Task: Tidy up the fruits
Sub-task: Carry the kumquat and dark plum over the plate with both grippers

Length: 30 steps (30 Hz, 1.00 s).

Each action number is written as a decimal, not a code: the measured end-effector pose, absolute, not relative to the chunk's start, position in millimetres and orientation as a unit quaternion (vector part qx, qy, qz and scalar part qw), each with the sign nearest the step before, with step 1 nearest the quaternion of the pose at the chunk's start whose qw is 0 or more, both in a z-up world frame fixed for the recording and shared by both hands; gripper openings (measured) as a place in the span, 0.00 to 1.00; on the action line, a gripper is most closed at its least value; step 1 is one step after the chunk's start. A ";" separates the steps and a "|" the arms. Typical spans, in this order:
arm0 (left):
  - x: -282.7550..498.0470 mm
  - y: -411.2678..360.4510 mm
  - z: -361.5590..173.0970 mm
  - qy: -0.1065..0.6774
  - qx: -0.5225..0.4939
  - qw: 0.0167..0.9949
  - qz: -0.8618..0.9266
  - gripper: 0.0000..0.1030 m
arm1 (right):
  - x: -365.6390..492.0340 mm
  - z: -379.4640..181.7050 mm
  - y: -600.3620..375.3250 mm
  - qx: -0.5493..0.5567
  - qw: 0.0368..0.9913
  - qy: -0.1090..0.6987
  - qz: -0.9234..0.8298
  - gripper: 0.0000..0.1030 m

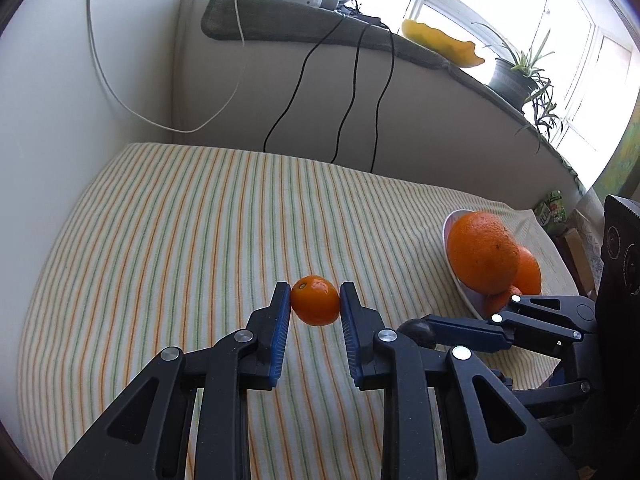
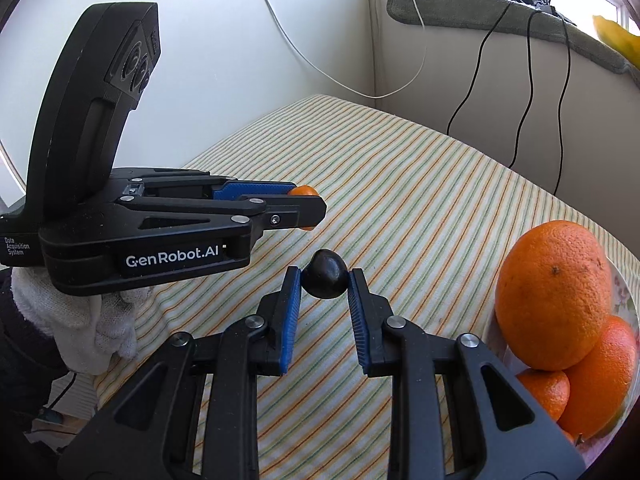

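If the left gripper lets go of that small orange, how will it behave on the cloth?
The small orange looks round, so it may roll once the left gripper releases it. The striped cloth looks soft and may slow it. Its dimpled skin against the ribbed pads probably resists slipping.

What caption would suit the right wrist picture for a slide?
Right gripper pinches a dark fruit over striped cloth, oranges piled on a plate alongside.

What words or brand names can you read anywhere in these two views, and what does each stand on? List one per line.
"GenRobot.AI": side of the left gripper body.
"Data Acquisition System": rear of the same body.
Green packet beyond the plate: print too blurred to read.
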<state>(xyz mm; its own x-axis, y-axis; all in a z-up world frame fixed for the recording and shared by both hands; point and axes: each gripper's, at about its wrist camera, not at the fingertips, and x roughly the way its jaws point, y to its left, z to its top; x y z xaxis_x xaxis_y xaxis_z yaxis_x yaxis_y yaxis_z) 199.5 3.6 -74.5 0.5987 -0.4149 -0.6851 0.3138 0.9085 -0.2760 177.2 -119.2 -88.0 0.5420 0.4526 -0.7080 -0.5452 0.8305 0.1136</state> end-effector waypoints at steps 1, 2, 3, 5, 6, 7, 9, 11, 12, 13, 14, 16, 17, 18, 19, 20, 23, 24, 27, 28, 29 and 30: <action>197.8 1.4 -71.4 0.395 -0.062 0.893 -0.205 0.22 | 174.4 -85.0 -124.0 -0.058 0.878 0.382 0.284 0.24; 197.1 -1.2 -68.7 0.393 -0.061 0.894 -0.207 0.22 | 171.7 -82.1 -128.2 -0.055 0.879 0.379 0.284 0.24; 195.6 -3.9 -65.9 0.390 -0.059 0.895 -0.209 0.22 | 167.9 -78.7 -134.2 -0.052 0.880 0.376 0.284 0.24; 192.4 -10.1 -60.8 0.384 -0.053 0.897 -0.211 0.22 | 163.9 -72.6 -142.8 -0.048 0.883 0.370 0.284 0.24; 191.1 -13.5 -58.6 0.382 -0.050 0.898 -0.213 0.22 | 161.5 -69.6 -146.1 -0.046 0.885 0.367 0.283 0.24; 189.6 -16.4 -56.7 0.379 -0.048 0.899 -0.215 0.22 | 158.6 -66.8 -148.4 -0.046 0.886 0.364 0.282 0.24; 188.1 -22.7 -52.7 0.376 -0.046 0.899 -0.220 0.22 | 154.5 -63.1 -155.9 -0.043 0.890 0.358 0.279 0.24; 186.5 -28.7 -49.5 0.372 -0.043 0.900 -0.225 0.22 | 150.4 -57.7 -165.5 -0.039 0.893 0.353 0.277 0.24; 186.1 -31.8 -48.0 0.370 -0.042 0.900 -0.227 0.22 | 148.5 -55.5 -170.0 -0.037 0.895 0.351 0.275 0.24; 185.5 -35.3 -46.7 0.369 -0.040 0.900 -0.230 0.23 | 146.6 -53.4 -175.1 -0.033 0.896 0.348 0.273 0.24; 184.8 -38.9 -45.5 0.368 -0.038 0.900 -0.232 0.23 | 144.9 -51.5 -180.0 -0.031 0.898 0.346 0.272 0.24; 182.7 -45.7 -43.1 0.366 -0.035 0.899 -0.237 0.23 | 142.0 -48.3 -191.6 -0.026 0.901 0.342 0.267 0.24; 182.4 -49.3 -42.2 0.365 -0.034 0.899 -0.240 0.23 | 141.4 -47.2 -197.1 -0.023 0.902 0.340 0.264 0.24; 181.1 -53.2 -40.7 0.364 -0.032 0.899 -0.242 0.23 | 140.5 -46.1 -202.1 -0.021 0.903 0.339 0.261 0.24; 180.6 -56.9 -39.7 0.363 -0.031 0.899 -0.245 0.23 | 139.7 -44.9 -207.6 -0.018 0.905 0.337 0.258 0.24; 180.0 -60.4 -38.8 0.362 -0.029 0.898 -0.247 0.23 | 140.1 -45.1 -211.5 -0.016 0.906 0.336 0.255 0.24; 179.0 -71.7 -35.6 0.359 -0.024 0.898 -0.255 0.23 | 141.0 -42.0 -225.6 -0.009 0.911 0.332 0.246 0.24; 178.7 -74.9 -34.5 0.358 -0.023 0.897 -0.258 0.23 | 140.7 -41.0 -230.2 -0.006 0.912 0.330 0.243 0.24; 178.3 -85.1 -31.5 0.356 -0.018 0.896 -0.265 0.23 | 140.0 -39.1 -244.5 -0.001 0.916 0.327 0.235 0.24; 178.2 -88.3 -30.6 0.355 -0.017 0.896 -0.268 0.23 | 139.8 -38.6 -249.2 0.001 0.917 0.326 0.232 0.24; 177.5 -91.5 -29.7 0.354 -0.015 0.895 -0.270 0.23 | 139.7 -38.2 -253.7 0.003 0.918 0.325 0.228 0.24; 177.0 -94.6 -28.8 0.353 -0.014 0.895 -0.272 0.23 | 140.4 -37.4 -257.7 0.005 0.919 0.324 0.225 0.24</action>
